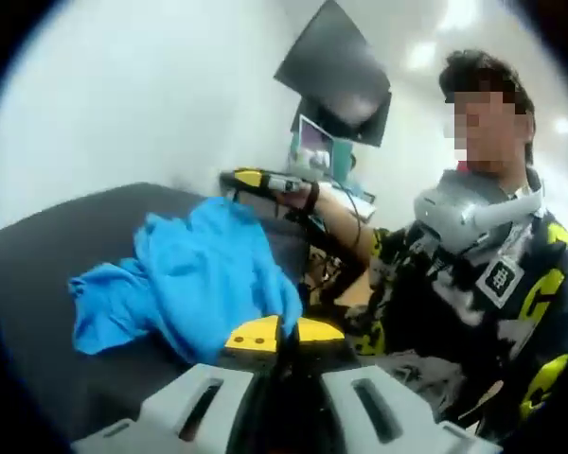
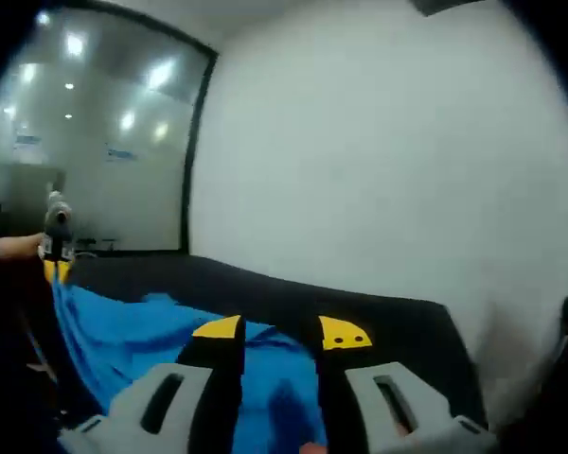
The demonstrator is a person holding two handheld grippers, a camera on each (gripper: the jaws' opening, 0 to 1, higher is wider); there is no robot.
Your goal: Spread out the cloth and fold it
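Two grippers: left gripper [image 1: 280, 333] pinches blue cloth [image 1: 204, 274]; right gripper [image 2: 279, 331] parted above it

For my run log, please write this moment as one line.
left gripper: shut on blue cloth | right gripper: open over cloth | cloth: bunched on dark table

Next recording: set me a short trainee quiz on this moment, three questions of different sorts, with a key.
1. True or false: the blue cloth lies flat and fully spread on the dark table.
2. The yellow tips of the left tongs are: A) wide apart in the air; B) close together at the cloth's edge; C) pressed against the wall.
3. Fill in: the wall behind the table is plain ____.

Key: 1 false, the cloth is bunched in a heap; 2 B; 3 white.
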